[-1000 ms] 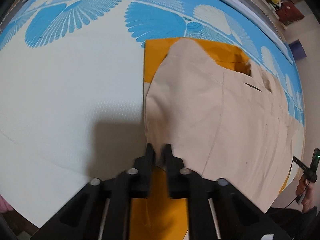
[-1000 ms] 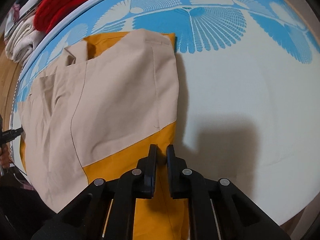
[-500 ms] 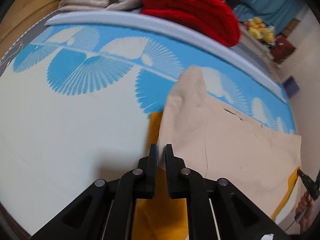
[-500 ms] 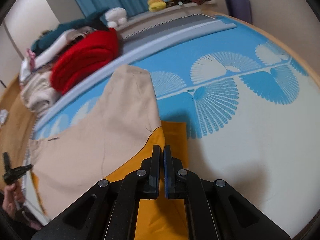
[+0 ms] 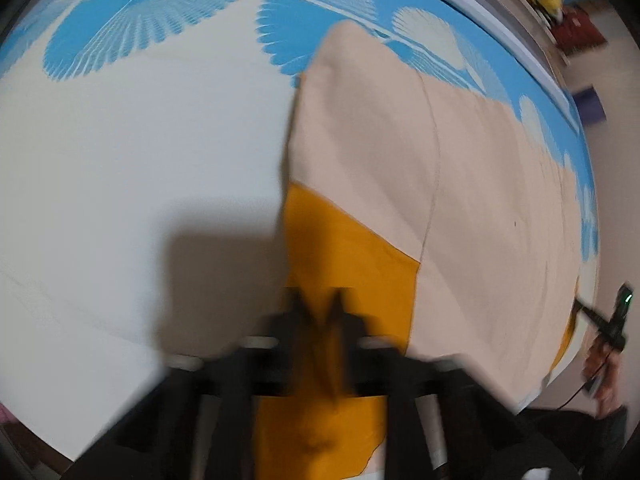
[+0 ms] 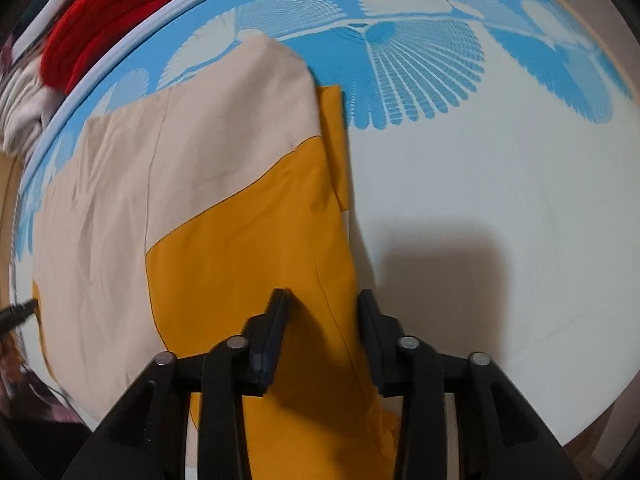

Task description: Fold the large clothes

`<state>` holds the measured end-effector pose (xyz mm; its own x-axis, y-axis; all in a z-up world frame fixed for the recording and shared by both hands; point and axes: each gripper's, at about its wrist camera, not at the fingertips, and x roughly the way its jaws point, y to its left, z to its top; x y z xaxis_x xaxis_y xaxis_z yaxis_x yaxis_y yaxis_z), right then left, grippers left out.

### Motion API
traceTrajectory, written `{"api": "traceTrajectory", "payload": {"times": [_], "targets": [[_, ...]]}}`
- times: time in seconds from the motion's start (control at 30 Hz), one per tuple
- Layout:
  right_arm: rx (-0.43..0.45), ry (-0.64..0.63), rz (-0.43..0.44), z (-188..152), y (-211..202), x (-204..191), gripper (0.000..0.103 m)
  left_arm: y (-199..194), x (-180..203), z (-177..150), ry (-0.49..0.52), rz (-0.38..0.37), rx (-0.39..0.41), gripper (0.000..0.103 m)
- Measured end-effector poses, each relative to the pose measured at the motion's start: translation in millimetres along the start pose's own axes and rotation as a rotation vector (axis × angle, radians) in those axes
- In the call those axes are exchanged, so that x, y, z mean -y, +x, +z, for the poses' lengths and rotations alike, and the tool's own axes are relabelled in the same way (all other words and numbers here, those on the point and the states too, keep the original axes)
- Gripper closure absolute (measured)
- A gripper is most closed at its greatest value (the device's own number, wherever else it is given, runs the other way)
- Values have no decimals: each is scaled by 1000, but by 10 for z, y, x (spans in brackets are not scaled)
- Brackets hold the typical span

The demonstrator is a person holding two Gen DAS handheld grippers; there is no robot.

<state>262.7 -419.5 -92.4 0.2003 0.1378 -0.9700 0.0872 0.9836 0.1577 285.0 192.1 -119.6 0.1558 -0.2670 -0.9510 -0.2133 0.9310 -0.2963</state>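
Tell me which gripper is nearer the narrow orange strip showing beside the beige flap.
Right. The right gripper sits over the same edge of the garment as the orange strip; the left gripper is at the opposite edge.

right gripper [image 6: 322,300] jaws now apart over the orange cloth [image 6: 248,248], beige garment [image 6: 180,152] laid flat toward the bed's [image 6: 500,200] patterned edge

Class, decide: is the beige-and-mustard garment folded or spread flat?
Folded: the garment has its beige panel doubled over the mustard layer, which pokes out along its right edge.

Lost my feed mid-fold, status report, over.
Left gripper jaws closing, garment between. Right gripper open over garment's orange panel. Garment folded on bed, path clear.
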Motion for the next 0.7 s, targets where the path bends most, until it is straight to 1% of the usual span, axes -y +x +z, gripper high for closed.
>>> {"api": "traceTrajectory", "payload": {"times": [0.03, 0.07, 0.1, 0.17, 0.23, 0.27, 0.3, 0.33, 0.37, 0.4, 0.43, 0.47, 0.5, 0.53, 0.57, 0.6, 0.63, 0.67, 0.7], "targets": [[18, 12, 10, -3, -52, 9, 100, -89, 46, 9, 24, 29, 49, 103], [47, 29, 22, 1, -121, 34, 101, -200, 55, 30, 20, 31, 104, 103], [98, 67, 41, 16, -234, 84, 101, -306, 24, 51, -8, 17, 155, 103], [152, 130, 64, 32, -350, 185, 102, -372, -42, 63, -49, 8, 189, 103], [134, 145, 51, 17, -302, 189, 102, -250, -19, 31, -41, 46, 138, 102], [107, 138, 27, 16, -236, 164, 102, -147, 6, 8, -27, 80, 91, 102], [67, 132, -2, 0, -141, 152, 101, -71, 15, -15, -12, 124, 55, 96], [47, 130, -16, 1, -91, 140, 101, -35, 15, -31, -5, 155, 39, 94], [32, 126, -32, -8, -65, 142, 100, -52, 14, -42, 1, 188, 42, 94], [29, 113, -64, -10, -72, 131, 94, -127, 34, -56, 11, 206, 72, 94], [39, 104, -89, -1, -103, 139, 90, -210, 64, -69, 27, 205, 100, 95], [63, 92, -114, 8, -170, 137, 87, -317, 114, -93, 55, 181, 138, 95], [104, 60, -135, 1, -288, 99, 87, -401, 180, -137, 97, 115, 162, 98], [136, 25, -146, -6, -380, 44, 87, -423, 207, -191, 136, 51, 159, 97], [172, -35, -134, -38, -481, -38, 87, -397, 284, -251, 188, -15, 126, 94], [184, -82, -100, -49, -513, -100, 87, -312, 362, -319, 246, -48, 73, 90], [170, -139, -35, -104, -516, -175, 87, -214, 427, -384, 296, -50, 24, 90], [131, -187, 19, -167, -464, -241, 87, -64, 500, -486, 365, -24, -43, 90], [59, -257, 50, -266, -343, -325, 87, 93, 547, -594, 431, 28, -101, 89]]}}
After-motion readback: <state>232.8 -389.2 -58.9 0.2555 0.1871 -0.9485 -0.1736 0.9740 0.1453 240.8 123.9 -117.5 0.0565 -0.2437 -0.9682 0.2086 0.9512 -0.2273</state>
